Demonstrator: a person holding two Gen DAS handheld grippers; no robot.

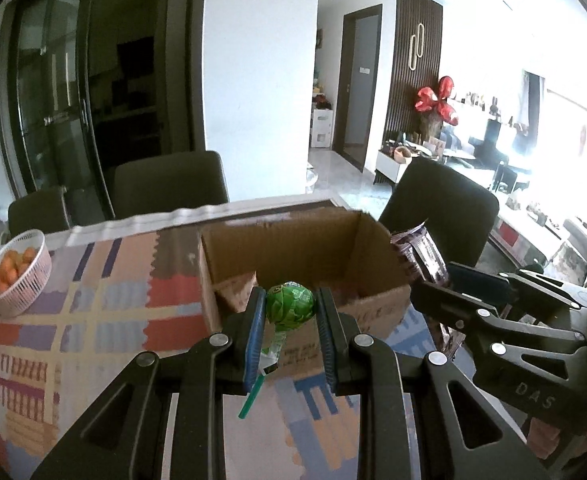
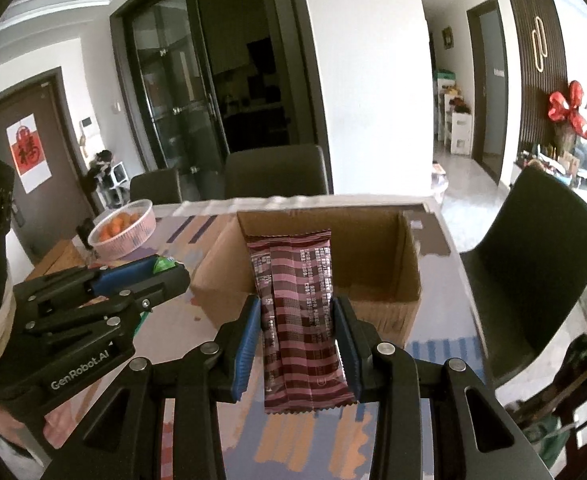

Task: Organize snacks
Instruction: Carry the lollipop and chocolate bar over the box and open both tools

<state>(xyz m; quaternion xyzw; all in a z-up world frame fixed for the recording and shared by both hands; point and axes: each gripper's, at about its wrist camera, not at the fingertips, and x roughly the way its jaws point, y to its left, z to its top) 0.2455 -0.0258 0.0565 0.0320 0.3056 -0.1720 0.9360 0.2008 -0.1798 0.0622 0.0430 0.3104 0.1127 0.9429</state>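
Snacks first: your left gripper (image 1: 289, 312) is clamped on a round green-wrapped lollipop (image 1: 290, 307), its green stick (image 1: 253, 394) hanging down between the blue pads. Your right gripper (image 2: 298, 320) pinches a striped maroon-and-pink snack bar wrapper (image 2: 299, 320) by its sides, upright. Both are held above the multicoloured patterned tablecloth (image 1: 93, 320), just short of the open brown cardboard box (image 1: 369, 260). Its inside looks mostly bare from here. Far left on the table, a pink plastic mesh basket of oranges (image 1: 33, 280). Dark chairs (image 1: 169, 184) behind the table.
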